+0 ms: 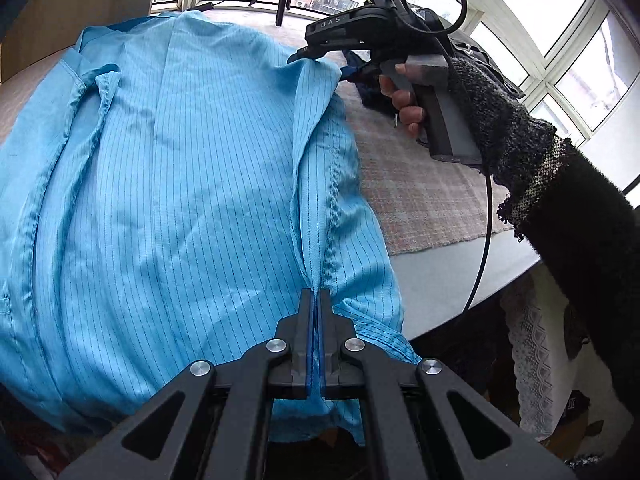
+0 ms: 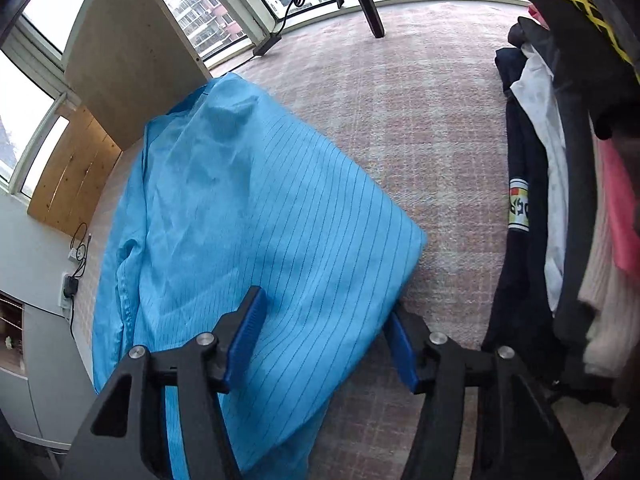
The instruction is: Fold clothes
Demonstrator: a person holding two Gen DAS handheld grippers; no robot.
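While the left gripper (image 1: 316, 300) stays out of sight in the right wrist view, its own camera shows both jaws pressed together on a raised fold of the blue striped garment (image 1: 180, 184), pinched at the seam just ahead of the fingertips. From that pinch a ridge of cloth runs straight ahead to the right gripper (image 1: 298, 56), which sits at the far end of the same fold; whether its tips touch the cloth from this angle, cannot tell. A hand (image 1: 404, 100) in a dark knit sleeve (image 1: 520, 152) holds its grey handle, a black cable looping off it.

Right wrist view: right gripper (image 2: 324, 320) jaws stand apart, blue pads not pressing. Garment (image 2: 256, 216) lies between and ahead of them, its corner edge near the right-hand pad, cloth draped over the left-hand side and spreading ahead-left.

Garment rests on a checked pinkish tablecloth (image 2: 420, 128), bare to the right of the gripper. Further right, a pile of other clothes (image 2: 536, 168), dark, white and pink. Tripod legs (image 2: 370, 0) stand far ahead by the windows.
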